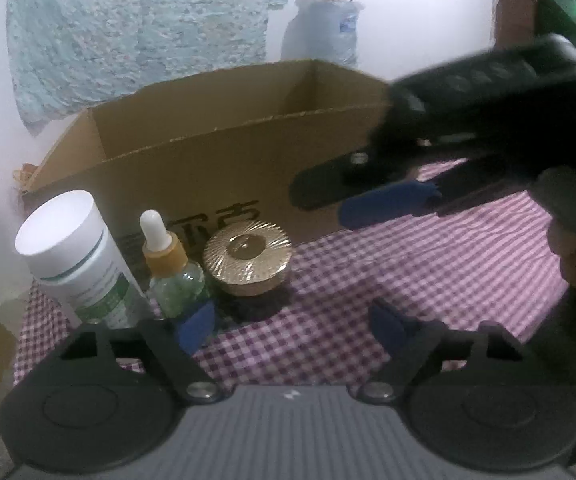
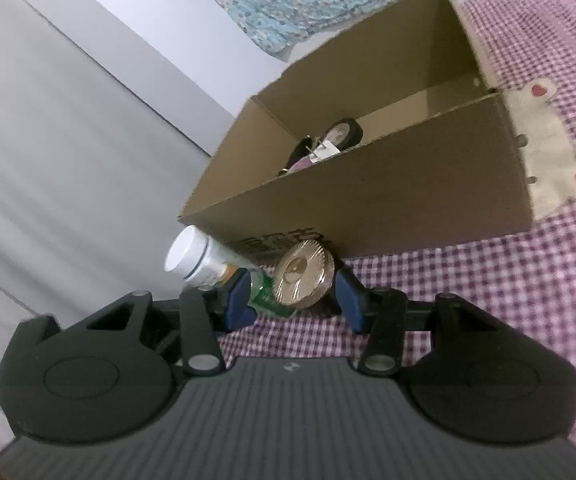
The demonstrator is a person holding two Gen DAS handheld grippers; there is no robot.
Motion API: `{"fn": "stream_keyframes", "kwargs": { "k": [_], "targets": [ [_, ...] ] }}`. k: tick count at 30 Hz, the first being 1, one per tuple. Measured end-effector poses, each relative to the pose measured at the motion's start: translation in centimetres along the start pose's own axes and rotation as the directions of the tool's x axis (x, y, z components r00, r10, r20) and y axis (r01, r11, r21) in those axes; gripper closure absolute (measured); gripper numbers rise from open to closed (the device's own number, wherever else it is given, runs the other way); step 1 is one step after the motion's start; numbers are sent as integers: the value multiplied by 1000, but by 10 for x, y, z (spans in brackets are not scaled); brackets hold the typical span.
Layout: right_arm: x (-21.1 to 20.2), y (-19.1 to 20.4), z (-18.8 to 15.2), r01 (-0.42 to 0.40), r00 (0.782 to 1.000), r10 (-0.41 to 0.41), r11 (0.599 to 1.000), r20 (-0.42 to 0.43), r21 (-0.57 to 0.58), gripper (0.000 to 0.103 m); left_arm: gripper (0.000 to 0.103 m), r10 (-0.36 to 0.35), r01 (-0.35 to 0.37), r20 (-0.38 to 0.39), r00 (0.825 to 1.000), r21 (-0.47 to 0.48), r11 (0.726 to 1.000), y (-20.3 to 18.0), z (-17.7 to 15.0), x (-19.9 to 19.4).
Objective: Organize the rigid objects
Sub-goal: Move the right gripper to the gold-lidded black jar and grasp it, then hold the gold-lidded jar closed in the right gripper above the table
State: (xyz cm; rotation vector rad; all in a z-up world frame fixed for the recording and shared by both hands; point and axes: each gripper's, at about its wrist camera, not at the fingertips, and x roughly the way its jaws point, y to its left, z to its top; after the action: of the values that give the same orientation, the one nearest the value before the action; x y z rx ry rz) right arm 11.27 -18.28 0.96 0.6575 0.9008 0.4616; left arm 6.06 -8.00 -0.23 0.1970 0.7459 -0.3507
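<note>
Half the dropper bottle (image 2: 269, 295) behind tongs (image 2: 294, 294)

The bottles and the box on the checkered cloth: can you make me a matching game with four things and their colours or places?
Things:
1. tall bottle
2. dropper bottle
3. round jar
4. cardboard box

Clues:
A. shiny gold ribbed lid
B. flat white cap
C. stands behind the other three, open on top
D. white rubber tip above an orange collar

Pairs: 1-B, 2-D, 3-A, 4-C
</note>
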Motion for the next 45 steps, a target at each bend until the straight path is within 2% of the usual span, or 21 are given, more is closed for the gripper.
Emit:
{"fn": "stream_keyframes", "kwargs": {
  "k": [2,9,18,23,29,41,45],
  "targets": [
    [15,-5,4,-1,1000,1,1000,-13,11,56,24,7,-7,-3,1000,1,1000,-1,-3,5],
    [53,-14,9,-9,997,11,1000,-71,26,56,25,19,-19,-3,1000,-14,1000,-3,-3,16],
    [64,-20,12,-20,997,25,998,-78,54,56,24,32,-33,-19,999,-70,997,-2,2,29],
    [50,-27,9,-18,997,23,998,-73,67,56,25,13,-14,-15,1000,-60,998,-3,1,27],
    [27,-35,3,15,999,-10,995,-48,98,56,25,-54,54,-5,999,-14,998,-20,0,24],
    [-30,-49,-32,82,997,-82,988,-2,130,55,25,-164,165,-21,986,46,985,-54,-9,9],
    [-44,-51,-41,86,996,-88,986,6,142,55,25,-180,181,-26,983,53,982,-64,-13,6]
  ]
}}
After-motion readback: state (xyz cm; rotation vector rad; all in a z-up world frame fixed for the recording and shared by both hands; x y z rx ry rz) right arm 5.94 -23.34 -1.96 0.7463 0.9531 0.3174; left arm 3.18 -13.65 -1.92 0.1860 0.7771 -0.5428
